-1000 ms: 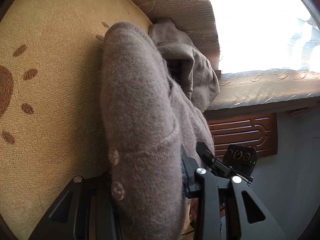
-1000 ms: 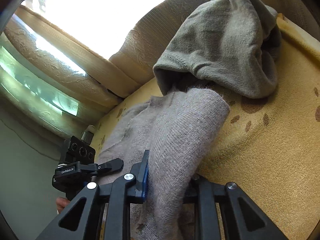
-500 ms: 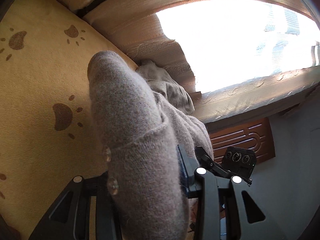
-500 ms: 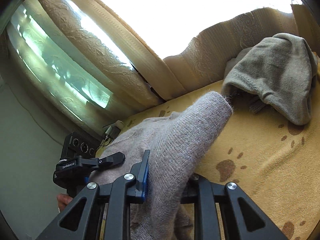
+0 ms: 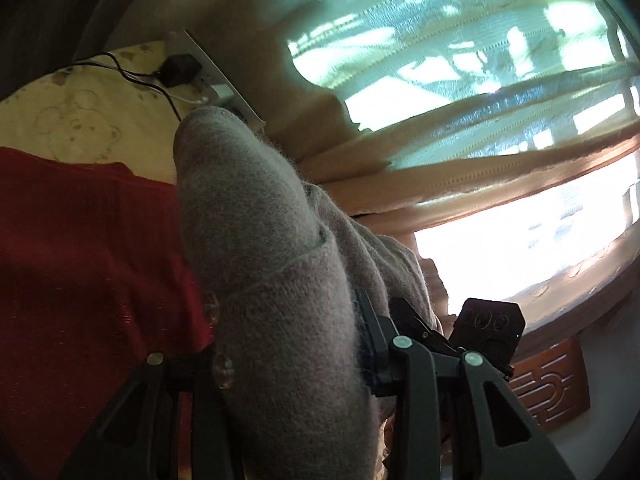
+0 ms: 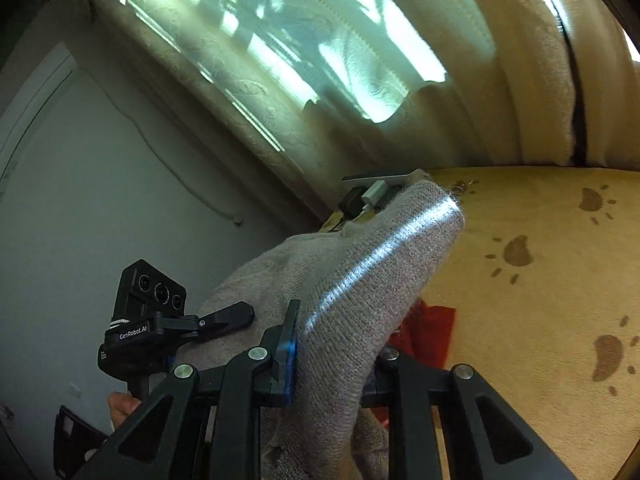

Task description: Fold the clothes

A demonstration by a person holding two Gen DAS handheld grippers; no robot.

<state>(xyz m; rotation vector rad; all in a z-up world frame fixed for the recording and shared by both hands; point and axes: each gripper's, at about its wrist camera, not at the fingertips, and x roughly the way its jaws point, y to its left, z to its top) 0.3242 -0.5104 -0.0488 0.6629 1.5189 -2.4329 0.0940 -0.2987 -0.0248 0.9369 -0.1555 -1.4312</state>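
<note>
The left claw (image 5: 288, 364) is clamped on a thick fold of a grey knitted cardigan (image 5: 256, 248). The fabric bulges up and forward between its two black fingers, with clear buttons (image 5: 223, 370) along the fabric's left edge. The right claw (image 6: 332, 364) is clamped on another fold of the same cardigan (image 6: 360, 280), which rises past its blue pad (image 6: 287, 360) and stretches left to the other claw (image 6: 224, 318). A hand (image 6: 120, 404) grips that claw's handle from below. Under the lifted cardigan lies a red garment (image 5: 88, 264) on a tan bed cover (image 6: 540, 300) printed with brown paw marks. Past the bed's far edge sits a power strip (image 5: 208, 76) with a black plug and cable, and behind it hang pale curtains (image 6: 520, 80) over a bright window.
</note>
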